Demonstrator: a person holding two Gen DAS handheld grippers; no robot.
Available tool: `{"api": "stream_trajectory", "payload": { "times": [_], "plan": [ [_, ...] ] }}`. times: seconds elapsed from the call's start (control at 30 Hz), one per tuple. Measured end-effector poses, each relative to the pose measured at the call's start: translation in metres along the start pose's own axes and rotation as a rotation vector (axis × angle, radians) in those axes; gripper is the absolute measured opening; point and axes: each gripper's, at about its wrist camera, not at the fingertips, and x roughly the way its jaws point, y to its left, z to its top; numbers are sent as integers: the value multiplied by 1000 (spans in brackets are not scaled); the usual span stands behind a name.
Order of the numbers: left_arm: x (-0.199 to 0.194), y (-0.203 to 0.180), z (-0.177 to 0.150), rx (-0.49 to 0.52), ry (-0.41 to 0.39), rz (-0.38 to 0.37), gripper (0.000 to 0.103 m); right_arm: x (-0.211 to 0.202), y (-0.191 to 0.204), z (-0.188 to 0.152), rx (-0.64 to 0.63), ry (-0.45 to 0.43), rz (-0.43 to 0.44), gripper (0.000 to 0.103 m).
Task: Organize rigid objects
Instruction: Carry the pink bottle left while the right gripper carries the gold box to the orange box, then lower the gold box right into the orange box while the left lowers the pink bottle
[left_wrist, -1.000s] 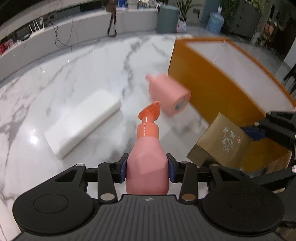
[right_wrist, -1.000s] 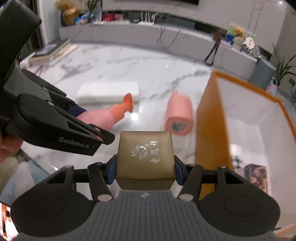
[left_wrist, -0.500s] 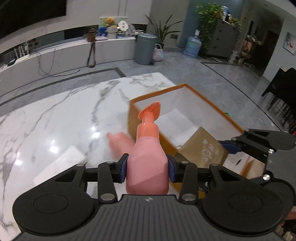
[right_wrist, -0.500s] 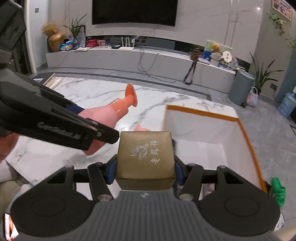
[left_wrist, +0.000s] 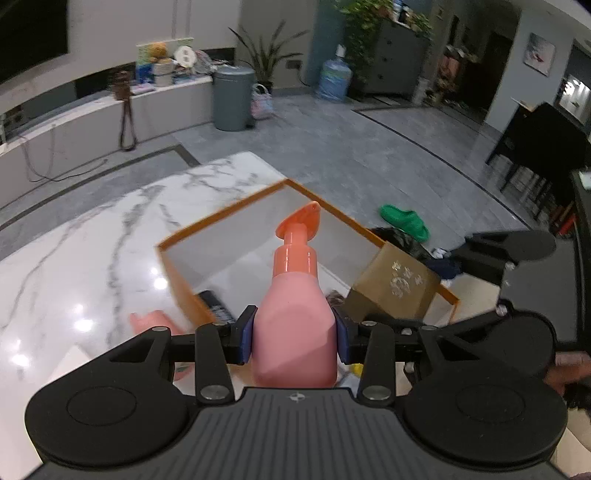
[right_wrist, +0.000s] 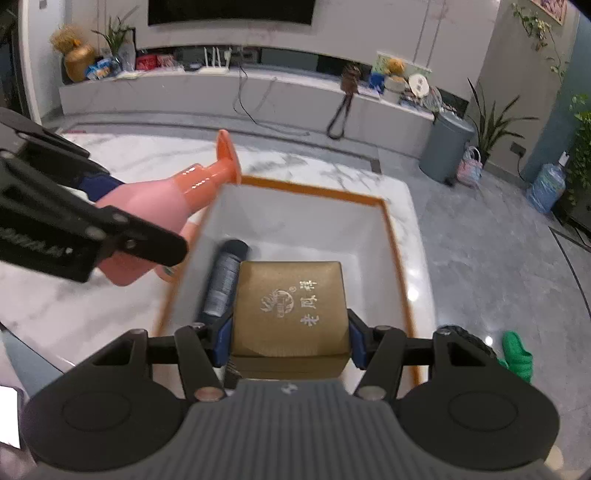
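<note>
While its blue pads press both flanks of the pink pump bottle (left_wrist: 294, 325), the left gripper (left_wrist: 294, 334) holds that bottle upright in its own view, orange nozzle toward 12 o'clock, above the near-left corner of the orange-rimmed storage box (left_wrist: 173, 269). At 2 o'clock from the bottle, the right gripper (left_wrist: 437, 273) comes in from the edge of the frame, clamped on the gold gift box (left_wrist: 395, 286).

From the right wrist view, the right gripper (right_wrist: 289, 338) is closed on the gold gift box (right_wrist: 290, 308), its printed lid facing the camera, over the white inside of the storage box (right_wrist: 395, 258). At 10 o'clock from the gift box a dark cylindrical bottle (right_wrist: 221, 280) lies on the box floor, its lower end hidden behind the gripper's finger. Farther at 10 o'clock the left gripper (right_wrist: 122, 225) and its pump bottle (right_wrist: 155, 210) cross the box's left wall.

On the marble table (left_wrist: 92, 258), at 9 o'clock from the left gripper, a second pink object (left_wrist: 155, 321) lies just outside the box wall, blurred and partly covered by the gripper frame. A green slipper (left_wrist: 404, 221) lies on the grey floor beyond, and a grey bin (right_wrist: 445, 147) stands at 1 o'clock. Items under the pump bottle inside the box are too blurred to name.
</note>
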Motion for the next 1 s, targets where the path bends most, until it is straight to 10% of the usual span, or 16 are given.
{"api": "stream_trajectory", "payload": {
  "times": [0.67, 1.0],
  "plan": [
    [73, 8, 13, 41, 108, 34, 47, 108, -30, 9, 47, 159, 105, 59],
    [122, 46, 33, -262, 230, 87, 47, 152, -51, 19, 214, 174, 118, 59]
  ]
}}
